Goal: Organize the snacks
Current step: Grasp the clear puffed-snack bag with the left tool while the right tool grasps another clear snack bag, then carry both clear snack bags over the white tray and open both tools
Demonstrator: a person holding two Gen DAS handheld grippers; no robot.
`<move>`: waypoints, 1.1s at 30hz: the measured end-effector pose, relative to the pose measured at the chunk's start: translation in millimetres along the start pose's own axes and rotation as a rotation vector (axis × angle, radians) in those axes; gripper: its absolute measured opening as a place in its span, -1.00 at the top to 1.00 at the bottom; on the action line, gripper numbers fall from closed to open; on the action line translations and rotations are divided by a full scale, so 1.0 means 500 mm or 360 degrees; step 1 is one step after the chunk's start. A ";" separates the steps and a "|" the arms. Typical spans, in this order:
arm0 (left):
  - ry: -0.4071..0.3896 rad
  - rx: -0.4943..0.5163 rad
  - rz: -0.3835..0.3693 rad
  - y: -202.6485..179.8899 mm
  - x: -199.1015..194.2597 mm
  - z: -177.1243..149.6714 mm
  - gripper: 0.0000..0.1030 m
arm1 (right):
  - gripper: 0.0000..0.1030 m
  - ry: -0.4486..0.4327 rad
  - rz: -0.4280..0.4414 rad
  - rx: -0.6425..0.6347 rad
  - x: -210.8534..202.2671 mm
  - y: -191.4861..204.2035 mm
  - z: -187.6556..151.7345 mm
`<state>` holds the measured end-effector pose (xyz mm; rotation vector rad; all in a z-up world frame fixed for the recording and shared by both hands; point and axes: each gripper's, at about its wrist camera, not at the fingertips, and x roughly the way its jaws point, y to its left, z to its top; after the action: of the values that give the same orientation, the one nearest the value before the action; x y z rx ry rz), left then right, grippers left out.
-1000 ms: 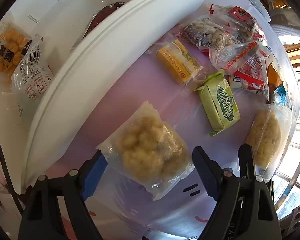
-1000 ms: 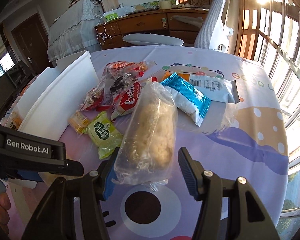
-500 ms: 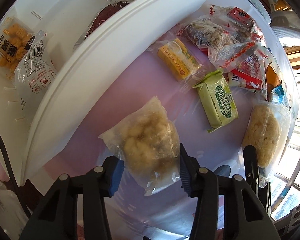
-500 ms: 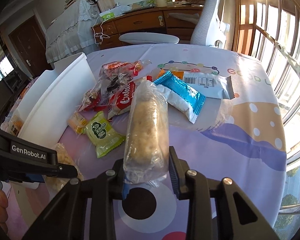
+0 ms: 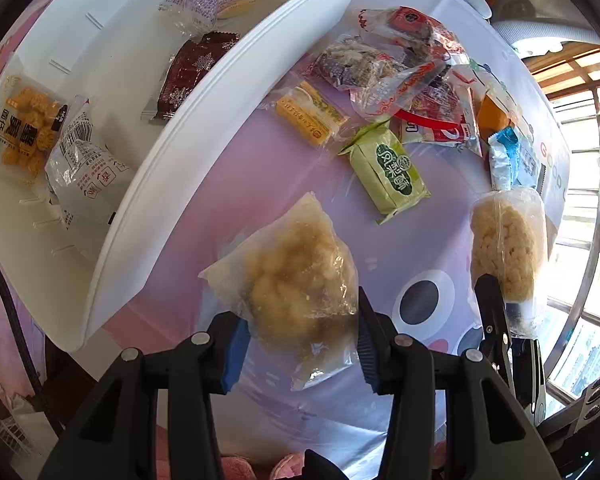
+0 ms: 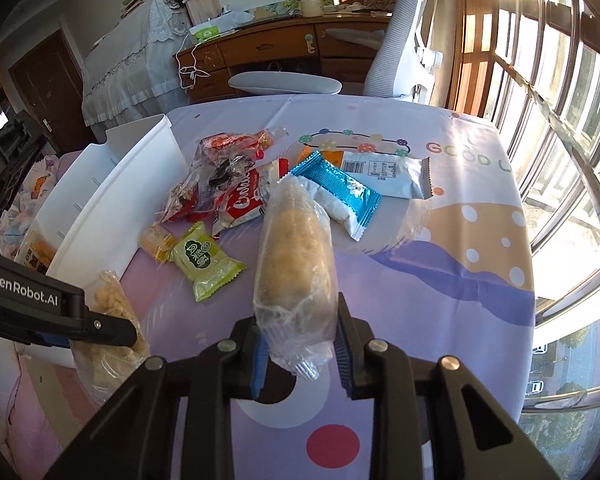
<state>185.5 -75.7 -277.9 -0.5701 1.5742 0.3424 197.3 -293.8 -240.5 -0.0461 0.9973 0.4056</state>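
Observation:
My left gripper [image 5: 300, 344] is shut on a clear bag of pale puffed snack [image 5: 296, 276] and holds it above the table. My right gripper [image 6: 298, 356] is shut on a second clear bag of puffed snack [image 6: 296, 256], lifted and upright; this bag also shows in the left wrist view [image 5: 506, 252]. The left gripper's bag shows in the right wrist view [image 6: 112, 312]. A white bin [image 5: 148, 184] stands to the left and holds several packets. A pile of snack packets lies on the table, among them a green packet [image 5: 388, 168] and a yellow one [image 5: 308, 116].
A blue packet [image 6: 336, 188], a silver packet [image 6: 384, 172] and red packets [image 6: 236, 196] lie in the pile. A printed tablecloth [image 6: 440, 280] covers the table. A chair [image 6: 404, 28] and a wooden desk stand behind; windows are at the right.
Both grippers closed on their puffed snack bags and lifted them off the table. The right bag now stands upright between the jaws.

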 end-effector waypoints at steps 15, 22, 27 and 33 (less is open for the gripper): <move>-0.0010 0.0474 -0.0049 -0.046 -0.110 -0.024 0.12 | 0.46 -0.0026 -0.0016 0.0017 -0.126 0.049 -0.018; -0.0031 0.0643 -0.0048 0.009 -0.161 -0.058 0.12 | 0.46 0.0025 -0.0017 0.0034 -0.169 0.098 -0.037; -0.0065 0.0790 -0.0068 0.066 -0.224 -0.086 0.12 | 0.46 0.0046 -0.0041 0.0017 -0.194 0.150 -0.056; -0.0140 0.0960 -0.0084 0.118 -0.296 -0.089 0.12 | 0.46 0.0029 -0.0051 0.0006 -0.220 0.226 -0.059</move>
<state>117.5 -28.4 -134.7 -0.1237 1.4782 -0.1503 81.7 -230.0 -149.5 -0.0625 1.0139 0.3744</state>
